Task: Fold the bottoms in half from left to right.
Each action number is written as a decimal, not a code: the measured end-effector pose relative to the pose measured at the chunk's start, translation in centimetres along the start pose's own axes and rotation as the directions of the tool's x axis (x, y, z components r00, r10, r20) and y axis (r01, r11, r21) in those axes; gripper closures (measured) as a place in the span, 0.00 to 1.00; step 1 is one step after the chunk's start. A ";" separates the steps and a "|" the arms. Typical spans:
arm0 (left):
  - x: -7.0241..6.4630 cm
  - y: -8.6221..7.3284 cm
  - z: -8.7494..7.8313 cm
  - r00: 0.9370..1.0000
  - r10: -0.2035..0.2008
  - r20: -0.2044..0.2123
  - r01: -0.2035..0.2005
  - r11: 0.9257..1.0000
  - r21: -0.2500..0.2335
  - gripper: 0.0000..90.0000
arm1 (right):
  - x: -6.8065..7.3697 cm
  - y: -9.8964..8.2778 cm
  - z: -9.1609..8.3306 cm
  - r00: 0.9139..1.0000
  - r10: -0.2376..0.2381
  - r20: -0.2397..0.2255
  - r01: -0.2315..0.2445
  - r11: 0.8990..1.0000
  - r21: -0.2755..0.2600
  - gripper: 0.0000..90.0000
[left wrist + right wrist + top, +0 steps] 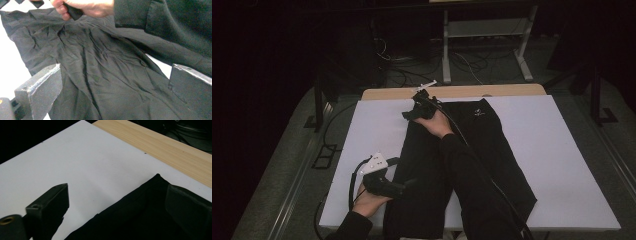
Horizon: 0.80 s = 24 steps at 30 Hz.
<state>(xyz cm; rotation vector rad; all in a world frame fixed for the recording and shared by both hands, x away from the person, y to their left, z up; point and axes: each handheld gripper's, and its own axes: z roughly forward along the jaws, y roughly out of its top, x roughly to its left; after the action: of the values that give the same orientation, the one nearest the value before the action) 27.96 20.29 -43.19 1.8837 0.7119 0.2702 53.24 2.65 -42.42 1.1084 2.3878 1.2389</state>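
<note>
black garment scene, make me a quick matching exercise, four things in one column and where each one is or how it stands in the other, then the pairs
Things:
1. black garment
2. left gripper
3. right gripper
4. wooden strip

Places or states:
A. jaws open, at the garment's far left corner
B. along the far edge of the table, beyond the white sheet
C. spread flat on the white sheet
D. jaws open, at the garment's near left edge

Pairs: 1-C, 2-D, 3-A, 4-B

The person's right sleeve (pixel 472 185) hides the black garment's (pixel 422 165) middle; its hem runs off-frame.
</note>
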 end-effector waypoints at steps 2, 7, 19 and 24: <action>0.0 0.0 0.0 1.000 0.001 0.000 -0.001 1.000 0.000 0.00 | 0.0 -0.1 0.3 1.000 0.008 0.000 -0.008 1.000 -0.001 0.10; 0.0 0.0 0.0 1.000 0.001 0.000 -0.001 1.000 -0.001 0.00 | 0.2 -0.4 1.0 0.999 0.031 0.029 -0.031 0.999 0.005 0.15; 0.0 0.0 0.0 1.000 0.001 0.002 -0.001 1.000 -0.001 0.00 | 0.2 -1.1 2.5 0.991 0.084 0.104 -0.087 0.996 0.026 0.34; 0.0 0.0 0.0 1.000 0.002 0.002 -0.002 1.000 -0.002 0.00 | 0.3 -1.4 2.9 0.988 0.086 0.128 -0.090 0.996 0.023 0.41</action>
<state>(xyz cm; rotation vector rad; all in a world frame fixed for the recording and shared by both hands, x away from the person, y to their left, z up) 28.02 20.29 -43.18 1.8829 0.7085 0.2702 53.82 4.10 -45.22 1.2742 2.2912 1.1281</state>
